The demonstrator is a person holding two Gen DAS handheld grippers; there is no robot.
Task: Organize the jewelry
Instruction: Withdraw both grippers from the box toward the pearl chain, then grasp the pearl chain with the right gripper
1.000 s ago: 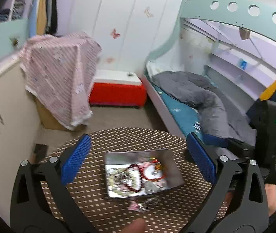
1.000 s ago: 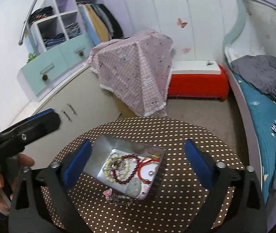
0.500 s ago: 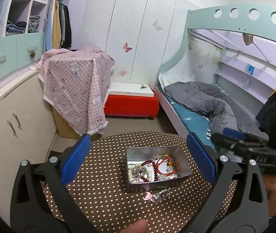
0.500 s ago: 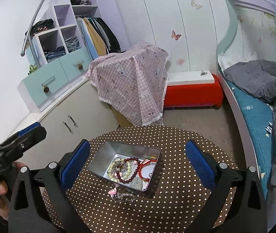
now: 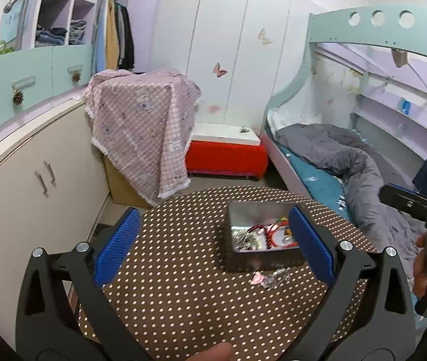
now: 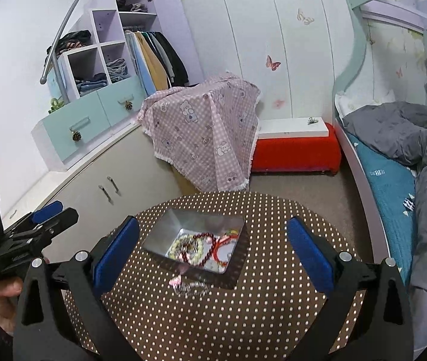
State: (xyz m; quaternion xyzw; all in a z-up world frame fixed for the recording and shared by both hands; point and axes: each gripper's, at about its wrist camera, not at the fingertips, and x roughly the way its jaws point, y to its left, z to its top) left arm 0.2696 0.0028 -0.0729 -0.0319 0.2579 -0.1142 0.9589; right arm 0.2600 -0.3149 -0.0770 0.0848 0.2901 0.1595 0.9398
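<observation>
Both tools, left [image 5: 211,242] and right [image 6: 212,249], are hanging spread apart, empty. The loose trinket [image 6: 190,287] is lying against the tin [image 6: 196,243]; a clumsy pinch risks nudging both.

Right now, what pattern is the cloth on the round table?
Brown with small white polka dots; the tablecloth shows best in the right wrist view.

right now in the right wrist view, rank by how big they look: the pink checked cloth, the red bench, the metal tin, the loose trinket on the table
1. pink checked cloth
2. red bench
3. metal tin, though it sits nearer the camera, so this ranking against the bench is unsure
4. loose trinket, clearly smallest
</observation>
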